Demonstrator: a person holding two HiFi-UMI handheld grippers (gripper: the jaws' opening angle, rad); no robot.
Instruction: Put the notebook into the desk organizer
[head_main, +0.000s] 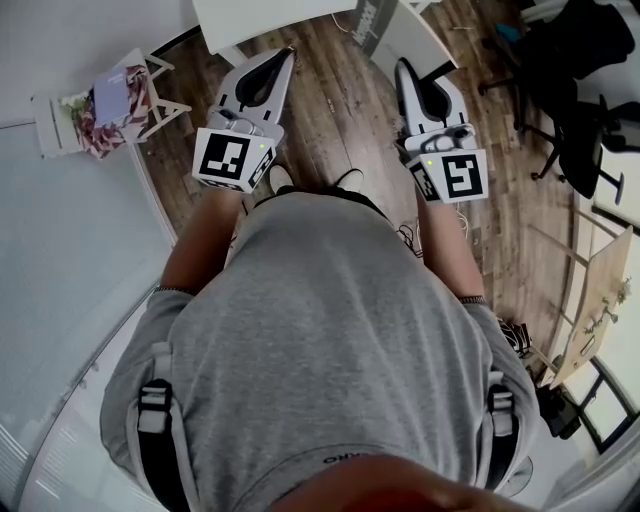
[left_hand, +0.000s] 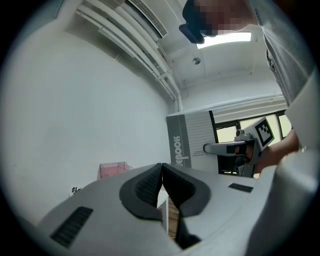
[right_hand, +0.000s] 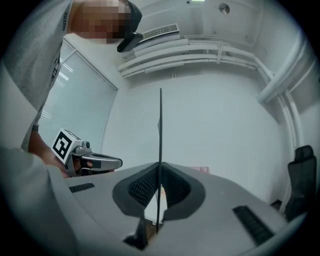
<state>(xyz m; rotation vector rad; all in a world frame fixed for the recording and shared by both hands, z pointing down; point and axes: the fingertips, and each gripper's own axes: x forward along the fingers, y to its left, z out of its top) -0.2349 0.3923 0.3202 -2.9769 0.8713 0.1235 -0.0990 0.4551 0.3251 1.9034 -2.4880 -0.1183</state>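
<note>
The right tongs were clamped on the notebook, which stood upright and showed edge-on between the pads, above the wooden floor. The left tongs were closed with nothing between them and sat level alongside. The desk organizer stood well apart, off to the left, with books in it.

You worked under bright, even light from a ceiling panel; your gripper views bulged toward dark, vignetted edges.
</note>
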